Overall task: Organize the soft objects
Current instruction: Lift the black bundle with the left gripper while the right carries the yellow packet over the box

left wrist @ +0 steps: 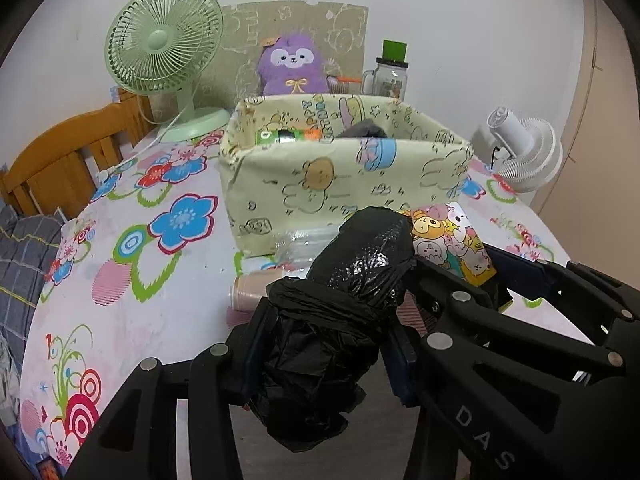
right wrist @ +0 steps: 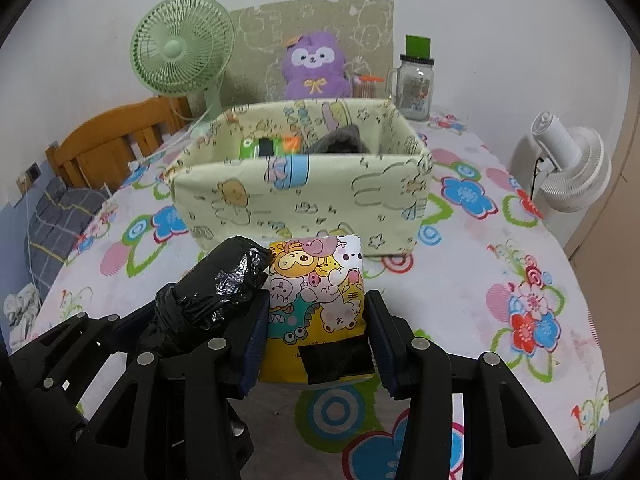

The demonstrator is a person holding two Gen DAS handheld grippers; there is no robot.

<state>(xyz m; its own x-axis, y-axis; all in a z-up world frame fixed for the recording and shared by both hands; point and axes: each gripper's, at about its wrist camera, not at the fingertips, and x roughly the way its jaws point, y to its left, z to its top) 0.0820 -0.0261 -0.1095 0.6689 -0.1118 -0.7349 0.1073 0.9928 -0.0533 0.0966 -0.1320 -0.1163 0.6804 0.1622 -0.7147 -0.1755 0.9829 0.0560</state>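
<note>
At the bottom centre of the left wrist view, the left tool [left wrist: 320, 344] is clamped on a black plastic-wrapped bundle [left wrist: 348, 292], both pads pressing its sides. At the bottom centre of the right wrist view, the right tool [right wrist: 316, 344] grips a cartoon-printed packet [right wrist: 318, 300] between its closed-in pads; bundle and packet sit side by side, touching. Beyond them, mid-frame on the flower-patterned desk [right wrist: 500, 248], stands a pale yellow fabric bin [right wrist: 304, 200] holding a grey soft item [right wrist: 340, 142]. Further back sit a purple plush [right wrist: 314, 66], a green fan [right wrist: 182, 46] and a glass jar [right wrist: 414, 84].
</note>
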